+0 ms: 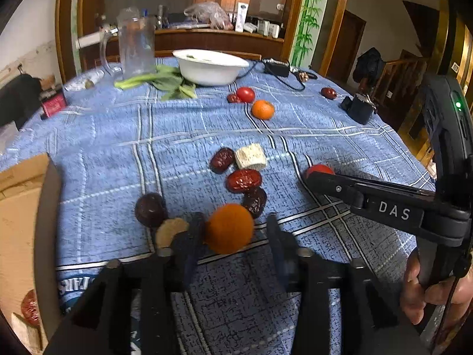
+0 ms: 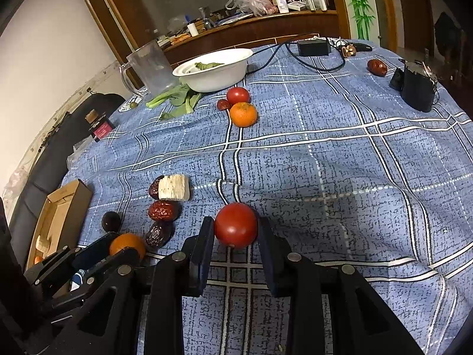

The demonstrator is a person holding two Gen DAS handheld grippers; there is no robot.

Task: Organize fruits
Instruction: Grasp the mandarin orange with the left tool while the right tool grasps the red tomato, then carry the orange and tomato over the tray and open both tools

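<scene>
On the blue plaid cloth, my left gripper (image 1: 230, 233) is open with an orange mandarin (image 1: 229, 228) between its fingers, touching the left finger. My right gripper (image 2: 235, 233) is shut on a red tomato (image 2: 235, 224) resting on the cloth. Several red dates (image 1: 244, 180) and a dark plum (image 1: 150, 209) lie by the mandarin. Another tomato (image 2: 238, 95) and mandarin (image 2: 243, 114) sit farther back near the white bowl (image 2: 233, 71). A lone date (image 2: 377, 67) lies far right.
A white block (image 1: 250, 156) lies among the dates. A cardboard box (image 1: 20, 222) stands at the left edge. A clear pitcher (image 1: 136, 44), leafy greens (image 1: 165, 81), a black adapter with cable (image 2: 313, 48) and a black clip (image 2: 416, 87) are at the back.
</scene>
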